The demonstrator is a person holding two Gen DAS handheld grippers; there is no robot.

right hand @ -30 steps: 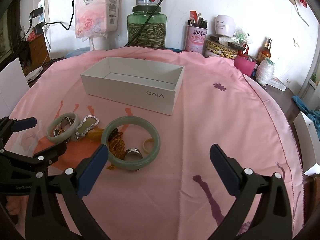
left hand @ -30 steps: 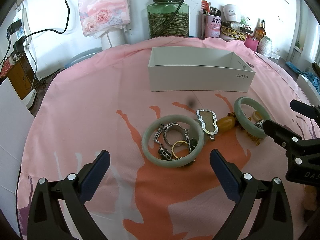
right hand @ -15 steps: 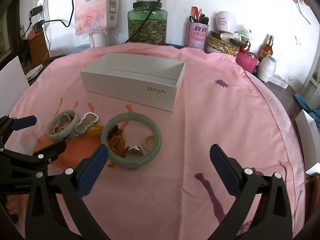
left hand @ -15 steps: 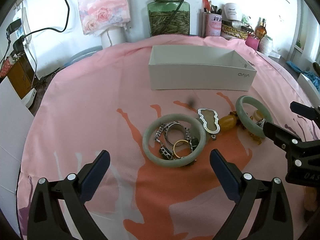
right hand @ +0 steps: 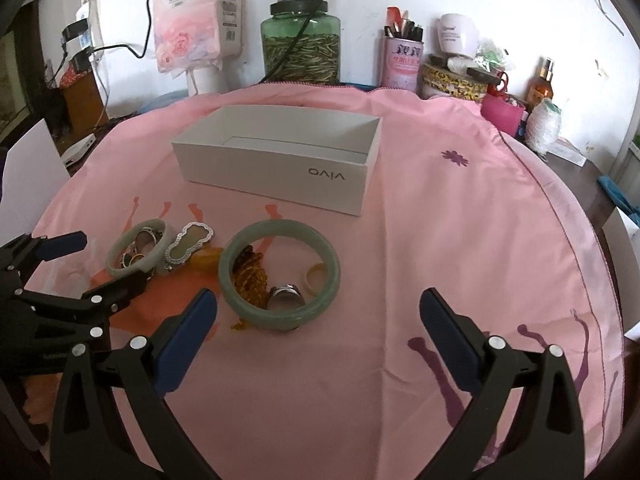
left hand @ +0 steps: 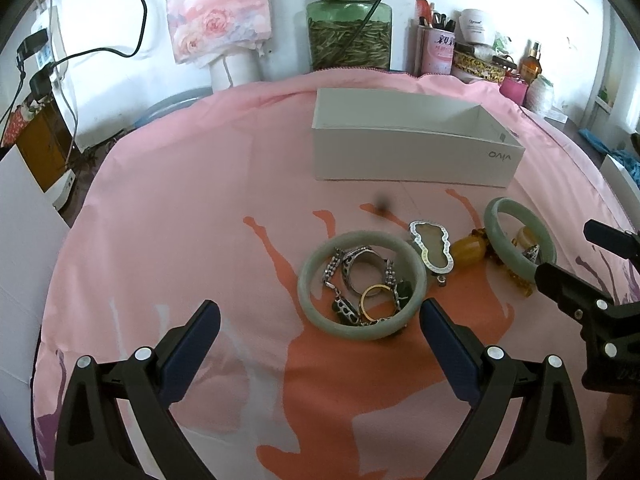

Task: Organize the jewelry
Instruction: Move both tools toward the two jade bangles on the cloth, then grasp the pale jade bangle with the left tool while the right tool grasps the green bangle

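Observation:
A white open box (left hand: 416, 152) stands on the pink cloth; it also shows in the right wrist view (right hand: 280, 164). A jade bangle (left hand: 312, 280) lies in front of my open left gripper (left hand: 316, 340), ringing several rings and chain pieces (left hand: 368, 284). A silver-rimmed pendant (left hand: 432, 246) and an amber bead (left hand: 468, 248) lie to its right. A second jade bangle (right hand: 256, 308) lies just ahead of my open right gripper (right hand: 316, 332), around amber beads (right hand: 250, 276), a silver ring (right hand: 286, 294) and a pale ring (right hand: 316, 278). Both grippers are empty.
A green glass jar (left hand: 348, 36), a pink pen cup (left hand: 436, 52), tins, bottles and a tissue pack (left hand: 218, 12) line the back wall. The round table's edge (right hand: 576, 248) drops off at the right. A white box (left hand: 24, 264) stands at the left.
Both grippers have moved slightly back and up, so the jewelry and box sit a little lower in the views. Nothing on the cloth moved. Both grippers stay open.

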